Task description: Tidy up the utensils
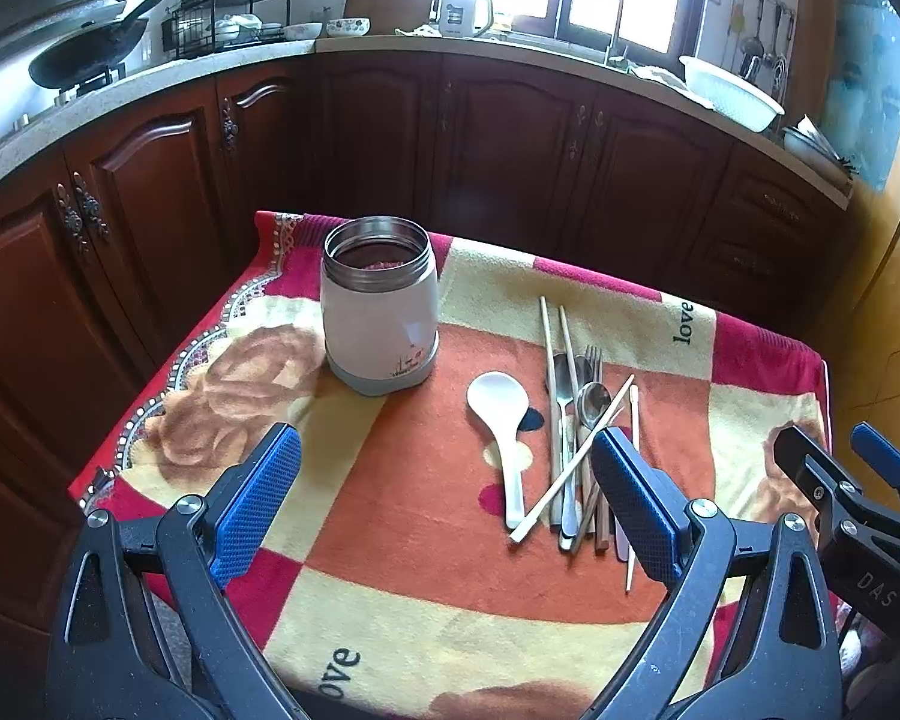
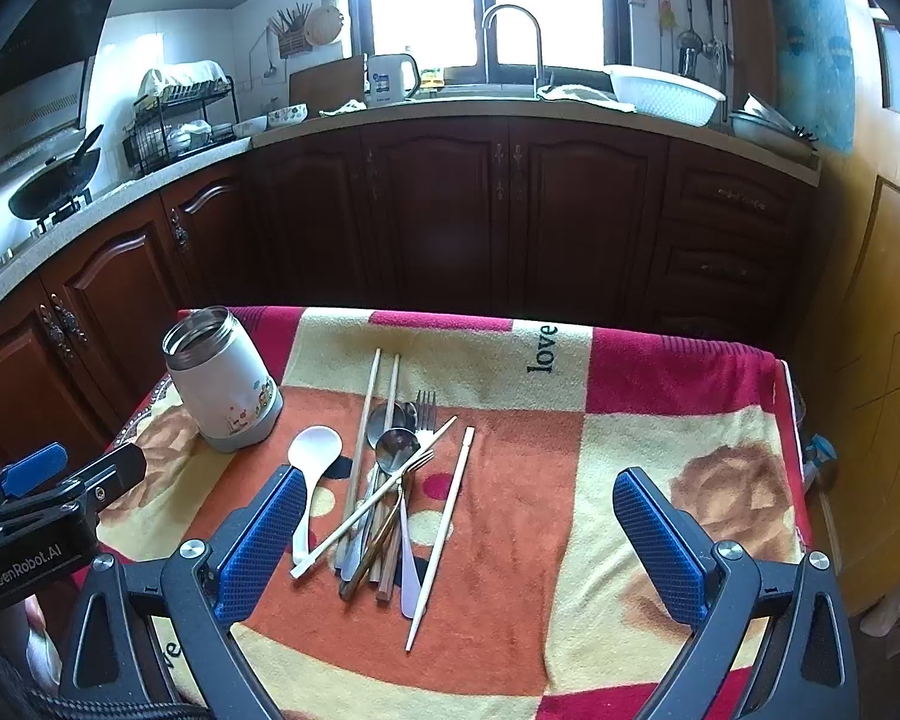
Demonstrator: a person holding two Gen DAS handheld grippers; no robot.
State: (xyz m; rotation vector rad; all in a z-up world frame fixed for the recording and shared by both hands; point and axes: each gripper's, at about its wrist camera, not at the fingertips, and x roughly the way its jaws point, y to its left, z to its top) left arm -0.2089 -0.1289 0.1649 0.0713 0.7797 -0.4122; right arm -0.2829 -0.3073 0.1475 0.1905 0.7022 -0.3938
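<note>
An open white jar with a steel rim (image 1: pixel 380 303) stands upright at the table's back left; it also shows in the right wrist view (image 2: pixel 222 381). A white ladle spoon (image 1: pixel 501 420) (image 2: pixel 309 474) lies right of it. Beside that lies a pile of chopsticks, metal spoons and a fork (image 1: pixel 576 438) (image 2: pixel 393 480). My left gripper (image 1: pixel 444 492) is open and empty, above the table's front, its right finger over the pile's near end. My right gripper (image 2: pixel 456 540) is open and empty, above the pile's near ends.
The table is covered by a red, orange and cream blanket (image 1: pixel 408 516) (image 2: pixel 540 462). Dark wooden cabinets (image 1: pixel 498 144) stand behind it. The counter holds a wok (image 1: pixel 87 51), a dish rack (image 1: pixel 228 15) and a white basin (image 1: pixel 732 93).
</note>
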